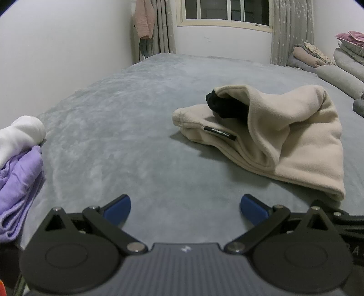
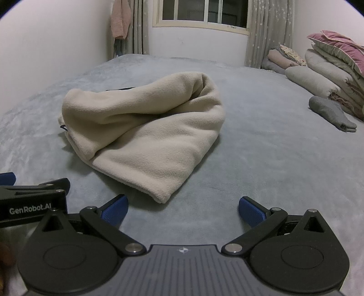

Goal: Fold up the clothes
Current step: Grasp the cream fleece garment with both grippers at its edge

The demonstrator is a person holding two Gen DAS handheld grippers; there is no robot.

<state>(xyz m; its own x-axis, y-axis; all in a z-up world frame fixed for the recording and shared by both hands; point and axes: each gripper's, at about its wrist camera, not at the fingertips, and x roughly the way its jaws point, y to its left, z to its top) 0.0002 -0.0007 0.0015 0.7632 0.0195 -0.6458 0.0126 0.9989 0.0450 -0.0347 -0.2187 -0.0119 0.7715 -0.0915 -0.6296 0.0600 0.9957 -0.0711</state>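
A beige fleece garment [image 1: 284, 136] lies loosely folded on the grey-blue bed cover [image 1: 127, 127], with a black lining [image 1: 225, 107] showing at its opening and a small black label on its edge. In the right wrist view the same fleece garment [image 2: 145, 134] sits in the middle of the bed cover [image 2: 261, 159]. My left gripper [image 1: 185, 206] hovers open in front of the garment, nothing between its blue pads. My right gripper [image 2: 182, 208] is open too, just short of the garment's near corner. The left gripper's body [image 2: 34, 200] shows at the left edge.
Folded purple cloth [image 1: 18, 189] and a white cloth [image 1: 22, 134] lie at the bed's left edge. Stacked pillows and quilts [image 2: 329, 66] and a grey folded item [image 2: 329, 111] sit at the right. A wall, curtains and a window [image 2: 204, 11] lie beyond.
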